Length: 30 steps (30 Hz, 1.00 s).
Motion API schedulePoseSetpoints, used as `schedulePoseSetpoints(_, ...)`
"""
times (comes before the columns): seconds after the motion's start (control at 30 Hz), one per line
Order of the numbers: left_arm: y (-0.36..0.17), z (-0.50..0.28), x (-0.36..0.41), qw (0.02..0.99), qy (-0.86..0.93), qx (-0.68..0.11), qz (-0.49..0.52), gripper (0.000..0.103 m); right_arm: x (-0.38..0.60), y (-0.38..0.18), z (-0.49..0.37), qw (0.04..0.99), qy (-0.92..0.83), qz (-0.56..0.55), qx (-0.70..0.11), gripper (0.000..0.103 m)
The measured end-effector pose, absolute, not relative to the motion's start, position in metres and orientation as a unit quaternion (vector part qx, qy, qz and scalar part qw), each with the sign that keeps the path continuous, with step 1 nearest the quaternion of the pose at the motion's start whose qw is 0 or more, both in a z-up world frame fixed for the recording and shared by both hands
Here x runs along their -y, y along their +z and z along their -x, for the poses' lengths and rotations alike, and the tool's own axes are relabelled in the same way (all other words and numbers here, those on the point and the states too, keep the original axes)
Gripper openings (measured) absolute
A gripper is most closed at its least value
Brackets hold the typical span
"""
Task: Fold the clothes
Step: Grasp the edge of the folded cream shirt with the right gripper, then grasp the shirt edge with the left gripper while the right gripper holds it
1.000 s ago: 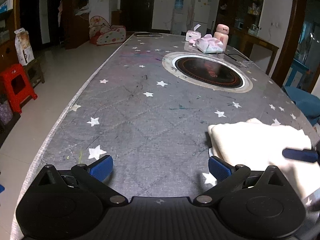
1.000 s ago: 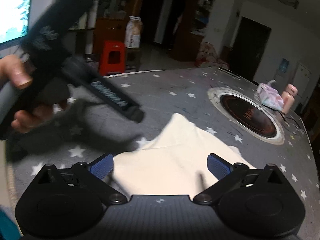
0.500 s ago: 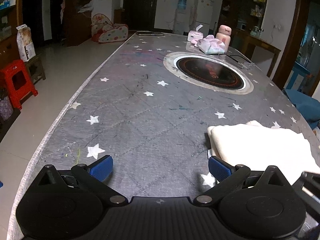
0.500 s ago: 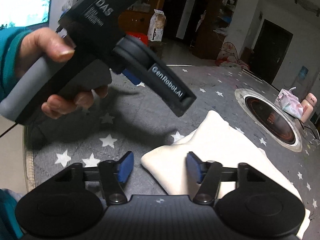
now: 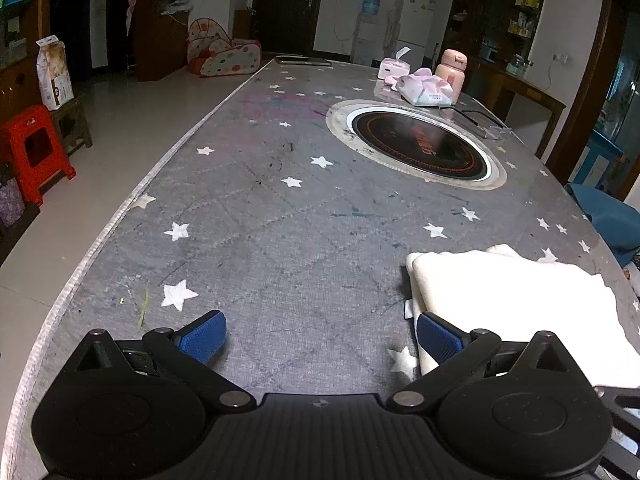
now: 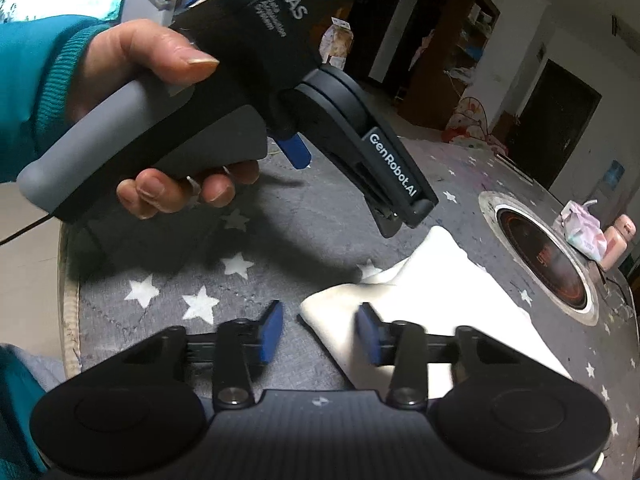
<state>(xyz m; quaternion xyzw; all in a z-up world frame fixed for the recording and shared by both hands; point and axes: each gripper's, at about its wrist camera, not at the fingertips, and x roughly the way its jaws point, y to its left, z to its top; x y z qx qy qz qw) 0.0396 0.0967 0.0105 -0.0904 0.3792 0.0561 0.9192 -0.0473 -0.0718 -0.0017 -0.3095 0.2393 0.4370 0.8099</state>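
Cream cloth (image 6: 432,304), folded into a thick oblong, lies flat on the star-printed counter (image 5: 280,248) near its edge; long axis runs toward the round inset hob (image 5: 416,144). Right hand-held gripper (image 6: 318,330) closing, near corner between the pads, not yet pinched. Left hand-held gripper (image 5: 320,336) spread wide, empty, beside the cloth.

Grey star-print table (image 5: 280,240): folded cream cloth (image 5: 512,304) lying beside the left gripper's right finger; beyond the fingers, inset round cooktop (image 5: 420,140), tissue packs (image 5: 424,90), pink bottle (image 5: 451,74).
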Motion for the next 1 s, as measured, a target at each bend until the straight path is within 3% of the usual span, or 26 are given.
schedulePoseSetpoints(0.2, 0.012, -0.04, -0.095, 0.918, 0.049, -0.381, 0.097, 0.103, 0.077, 0.004, 0.037, 0.814, 0.442, 0.276, -0.256, 0.012)
schedulePoseSetpoints(0.67, 0.015, -0.045, -0.092, 0.89, -0.026, -0.398, 0.219, 0.103, 0.113, 0.032, 0.005, 0.827, 0.455, 0.112, -0.311, 0.008)
schedulePoseSetpoints(1.0, 0.002, -0.055, -0.087, 0.856, -0.043, -0.421, 0.298, 0.101, 0.135, 0.044, -0.008, 0.837, 0.451, 0.063, -0.304, 0.007)
